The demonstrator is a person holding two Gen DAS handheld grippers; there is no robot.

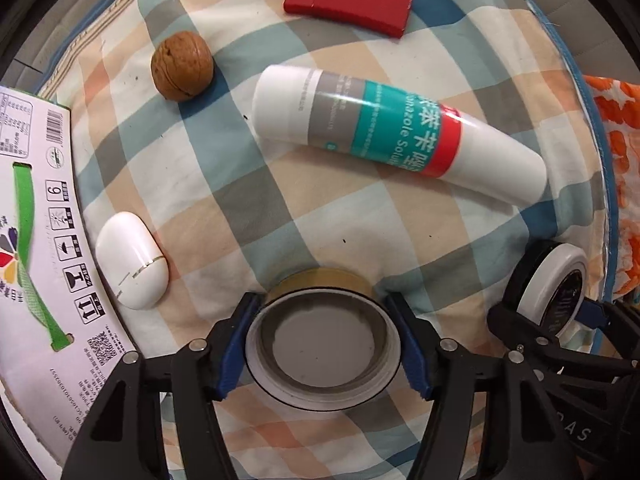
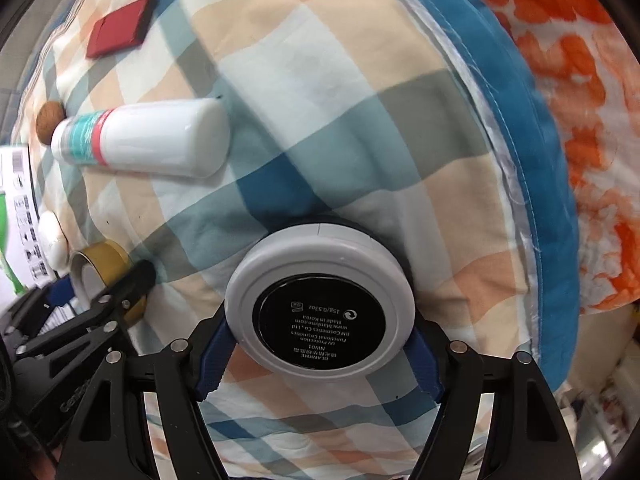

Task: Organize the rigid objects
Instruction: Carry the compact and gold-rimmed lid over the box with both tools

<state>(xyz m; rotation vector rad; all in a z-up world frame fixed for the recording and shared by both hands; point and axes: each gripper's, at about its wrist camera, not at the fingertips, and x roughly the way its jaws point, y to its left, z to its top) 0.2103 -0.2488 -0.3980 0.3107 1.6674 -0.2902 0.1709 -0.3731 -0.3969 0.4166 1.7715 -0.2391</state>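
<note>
1. A checked cloth [image 1: 248, 184] in blue, peach and grey covers a soft, cushioned surface with a blue piped edge; an orange-patterned fabric [image 2: 580, 120] lies beyond that edge, and a printed cardboard box [image 1: 36, 216] sits along the left side.
2. The left gripper [image 1: 324, 344] points down and its blue pads sit against both sides of a tape roll [image 1: 322, 344], white-cored with a tan outer band, so the roll is clasped across its width. The roll is just above or on the cloth; I cannot tell which.
3. The right gripper [image 2: 320, 328] holds a round compact [image 2: 320, 304], grey-rimmed with a black label facing the camera, pinched at opposite points of its rim.
4. Handling, as a judgement: the tape roll looks light and stiff, a hollow ring that takes a squeeze across the rim well, though its smooth sides could slip if tilted.
5. The compact looks hard, glossy and slippery; its hinged lid may pop if pressed on the seam, so the rim sides are the safer hold.
6. Loose on the cloth: a white bottle [image 1: 400, 132] lying on its side, likely to roll, best taken across the body; a walnut [image 1: 182, 66], round and hard; a flat red case [image 1: 348, 2]; a small white oval case [image 1: 132, 260] near the box, smooth and rounded.
7. The soft surface may let things tip when set down.
</note>
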